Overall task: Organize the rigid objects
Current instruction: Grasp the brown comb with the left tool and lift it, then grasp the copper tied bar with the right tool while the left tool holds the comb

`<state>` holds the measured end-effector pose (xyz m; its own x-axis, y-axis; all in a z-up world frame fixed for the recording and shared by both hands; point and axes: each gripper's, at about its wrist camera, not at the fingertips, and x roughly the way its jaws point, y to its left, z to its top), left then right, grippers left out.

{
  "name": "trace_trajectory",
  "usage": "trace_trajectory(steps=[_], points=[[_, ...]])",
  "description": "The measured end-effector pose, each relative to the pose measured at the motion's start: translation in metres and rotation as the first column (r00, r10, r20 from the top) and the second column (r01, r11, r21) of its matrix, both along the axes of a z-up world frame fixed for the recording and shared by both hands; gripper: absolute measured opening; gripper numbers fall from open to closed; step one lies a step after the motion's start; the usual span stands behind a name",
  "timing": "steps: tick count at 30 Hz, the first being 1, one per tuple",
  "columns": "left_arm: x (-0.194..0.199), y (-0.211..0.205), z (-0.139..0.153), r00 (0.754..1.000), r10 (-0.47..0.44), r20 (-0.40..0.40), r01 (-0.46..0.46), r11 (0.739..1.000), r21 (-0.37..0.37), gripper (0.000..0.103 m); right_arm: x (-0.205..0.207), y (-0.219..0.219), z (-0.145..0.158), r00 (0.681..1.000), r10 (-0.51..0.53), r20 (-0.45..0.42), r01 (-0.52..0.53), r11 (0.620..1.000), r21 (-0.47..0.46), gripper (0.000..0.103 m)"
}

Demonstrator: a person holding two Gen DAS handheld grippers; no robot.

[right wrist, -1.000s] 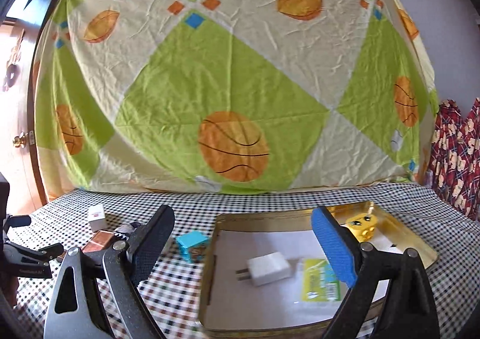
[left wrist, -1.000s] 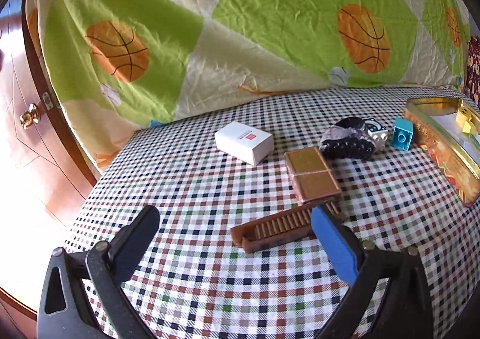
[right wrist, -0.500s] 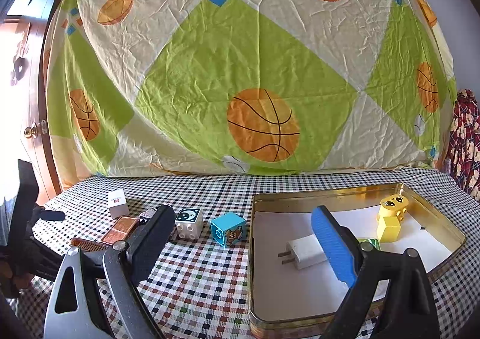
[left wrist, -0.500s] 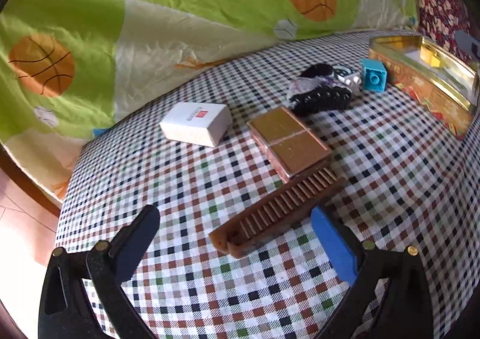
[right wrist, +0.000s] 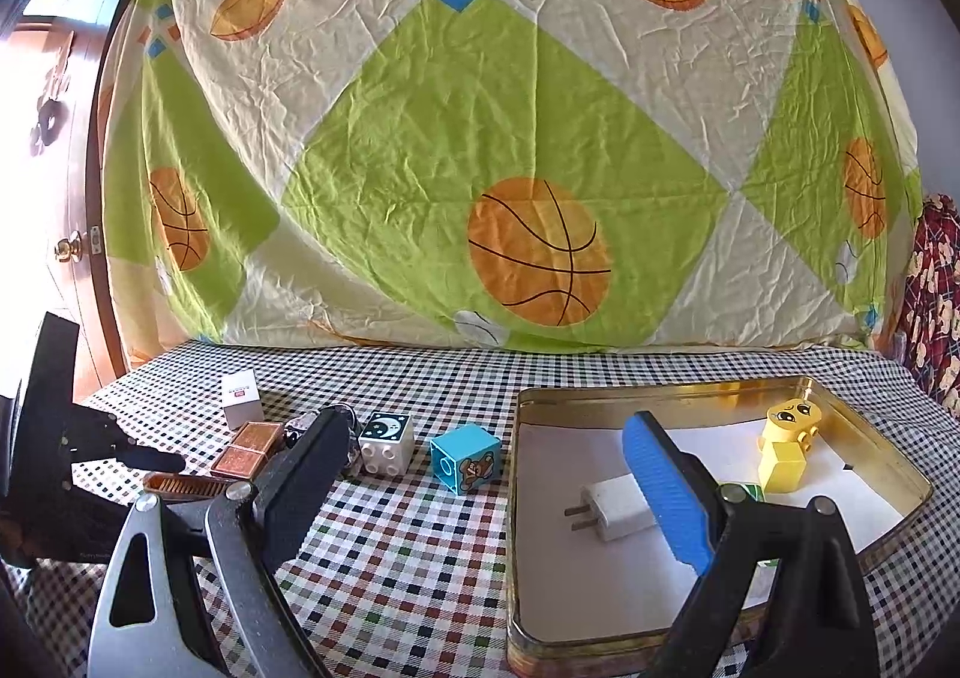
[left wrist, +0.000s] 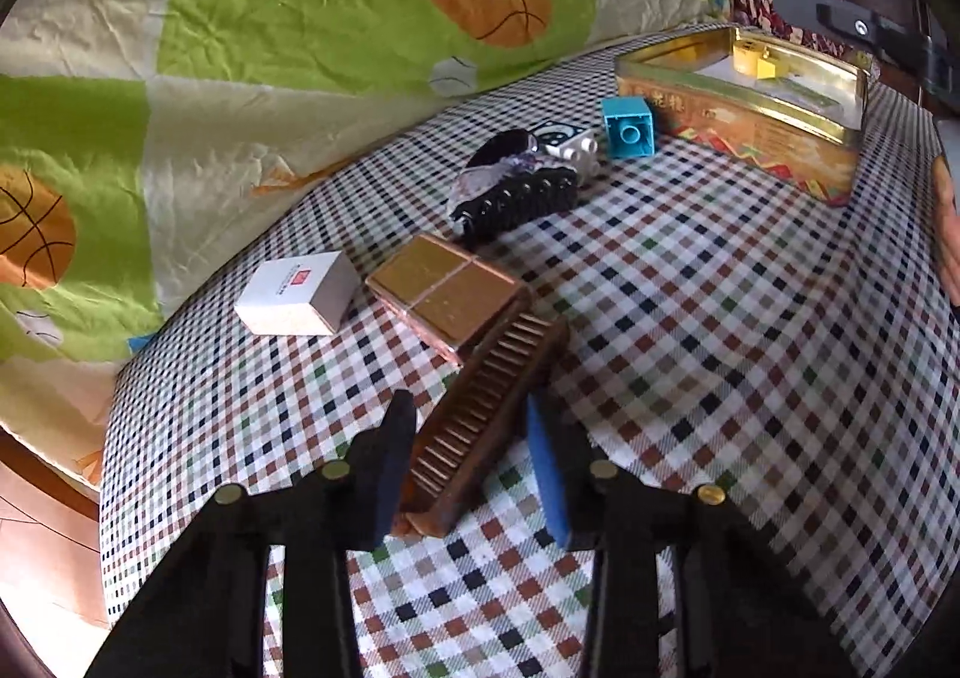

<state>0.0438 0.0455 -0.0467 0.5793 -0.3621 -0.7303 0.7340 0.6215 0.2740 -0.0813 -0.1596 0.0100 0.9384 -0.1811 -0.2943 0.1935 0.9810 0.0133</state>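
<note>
A brown comb (left wrist: 480, 408) lies on the checked tablecloth, its near end between the fingers of my left gripper (left wrist: 471, 456). The jaws are narrowed around it; the left pad touches it, the right pad stands slightly off. The comb also shows in the right wrist view (right wrist: 180, 486). Beyond it lie a copper-coloured flat case (left wrist: 447, 288), a white box (left wrist: 297, 294), a black toy tank (left wrist: 516, 198), a white block (left wrist: 570, 144) and a blue block (left wrist: 627, 129). My right gripper (right wrist: 486, 489) is open and empty above the table, by the gold tin (right wrist: 720, 387).
The tin (left wrist: 750, 120) holds a white plug (right wrist: 612, 510), a yellow face block (right wrist: 786, 444) and a green packet. A basketball-print sheet (right wrist: 510, 138) hangs behind the table. A wooden door (right wrist: 54, 198) is at the left. The table edge curves near my left gripper.
My left gripper has moved forward and down over the comb's near end, and its jaws have narrowed around it. The right gripper has shifted left a little and stays open.
</note>
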Motion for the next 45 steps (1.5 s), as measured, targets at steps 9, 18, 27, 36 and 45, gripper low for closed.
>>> trace_trajectory(steps=[9,18,27,36,45], points=[[0.005,0.010,0.001,0.989,0.115,-0.093,-0.121,0.991,-0.057,0.048,0.002,0.002,-0.001,1.000,0.005,-0.009,-0.005,1.000,-0.005,0.094],[0.000,-0.006,-0.001,0.992,0.109,-0.060,-0.111,0.993,-0.032,0.027,0.002,0.001,0.000,1.000,0.002,-0.004,-0.002,1.000,-0.001,0.094],[-0.018,0.038,0.027,0.980,0.169,-0.101,-0.191,0.940,-0.282,0.024,0.001,0.000,-0.001,1.000,0.011,-0.004,-0.011,1.000,-0.003,0.094],[0.026,0.070,0.052,0.882,0.457,-0.115,-0.461,0.785,-0.414,0.024,0.045,0.028,-0.006,0.973,0.187,-0.134,-0.178,0.981,0.078,0.094],[0.070,0.086,0.048,0.759,0.642,-0.113,-0.620,0.657,-0.429,0.024,0.125,0.102,-0.027,0.879,0.350,-0.324,-0.313,0.936,0.161,0.094]])
